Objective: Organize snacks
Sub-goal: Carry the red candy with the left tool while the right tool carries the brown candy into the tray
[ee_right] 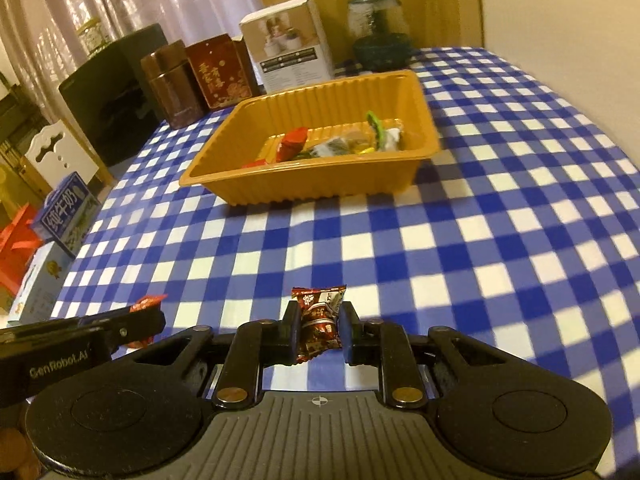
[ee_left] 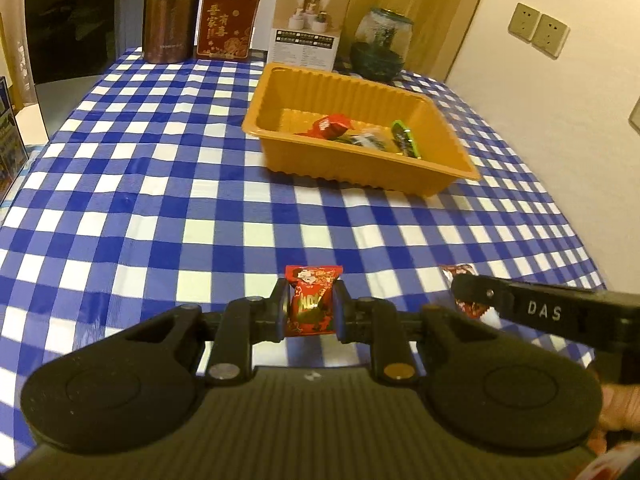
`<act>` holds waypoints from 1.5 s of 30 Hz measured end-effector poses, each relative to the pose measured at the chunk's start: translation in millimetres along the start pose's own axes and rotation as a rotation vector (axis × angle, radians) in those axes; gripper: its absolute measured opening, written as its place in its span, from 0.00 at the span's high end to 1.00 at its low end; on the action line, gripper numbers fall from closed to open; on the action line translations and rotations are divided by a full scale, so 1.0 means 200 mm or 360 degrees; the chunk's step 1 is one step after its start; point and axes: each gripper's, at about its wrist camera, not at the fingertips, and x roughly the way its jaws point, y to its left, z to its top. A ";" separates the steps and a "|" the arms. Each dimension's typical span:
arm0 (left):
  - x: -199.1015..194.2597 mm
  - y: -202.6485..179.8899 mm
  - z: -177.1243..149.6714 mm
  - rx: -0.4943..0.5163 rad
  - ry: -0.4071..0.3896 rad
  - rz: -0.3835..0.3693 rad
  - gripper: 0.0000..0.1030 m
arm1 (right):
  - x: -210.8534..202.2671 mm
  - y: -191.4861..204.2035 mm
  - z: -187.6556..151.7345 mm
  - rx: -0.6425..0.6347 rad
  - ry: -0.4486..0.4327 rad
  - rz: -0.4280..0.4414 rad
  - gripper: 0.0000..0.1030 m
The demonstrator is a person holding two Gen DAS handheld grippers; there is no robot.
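My left gripper point(ee_left: 310, 306) is shut on a red snack packet point(ee_left: 311, 300) and holds it above the near part of the checked table. My right gripper point(ee_right: 320, 330) is shut on a dark red-brown candy packet point(ee_right: 318, 322). An orange plastic tray point(ee_left: 436, 178) stands at the far middle of the table and holds several wrapped snacks point(ee_left: 332, 126); it also shows in the right wrist view point(ee_right: 224, 172). The right gripper point(ee_left: 480, 300) shows at the right in the left wrist view; the left gripper point(ee_right: 148, 320) shows at the left in the right wrist view.
A brown canister point(ee_left: 170, 16), a red tin point(ee_left: 228, 20), a white box point(ee_left: 308, 24) and a glass jar point(ee_left: 382, 42) line the table's far edge. Milk cartons point(ee_right: 66, 212) stand off the table's left side. A wall is on the right.
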 end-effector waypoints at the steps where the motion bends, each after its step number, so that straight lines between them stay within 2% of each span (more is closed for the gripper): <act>1: -0.02 -0.02 0.00 0.0003 -0.0002 0.0003 0.81 | -0.02 -0.01 -0.01 0.0004 -0.0003 -0.0001 0.80; 11: -0.18 -0.13 -0.02 0.0042 -0.0009 0.0084 0.81 | -0.26 -0.01 -0.05 -0.0025 -0.0062 -0.0028 0.80; 20: -0.30 -0.16 -0.04 0.0053 -0.0045 0.0111 0.81 | -0.37 0.00 -0.06 -0.0039 -0.0086 -0.0012 0.80; 32: -0.35 -0.16 -0.04 0.0072 -0.0058 0.0104 0.81 | -0.41 0.00 -0.05 -0.0043 -0.0102 -0.0007 0.80; 45: -0.31 -0.18 -0.01 0.0070 -0.0043 0.0080 0.81 | -0.40 -0.02 -0.02 -0.0029 -0.0106 -0.0007 0.80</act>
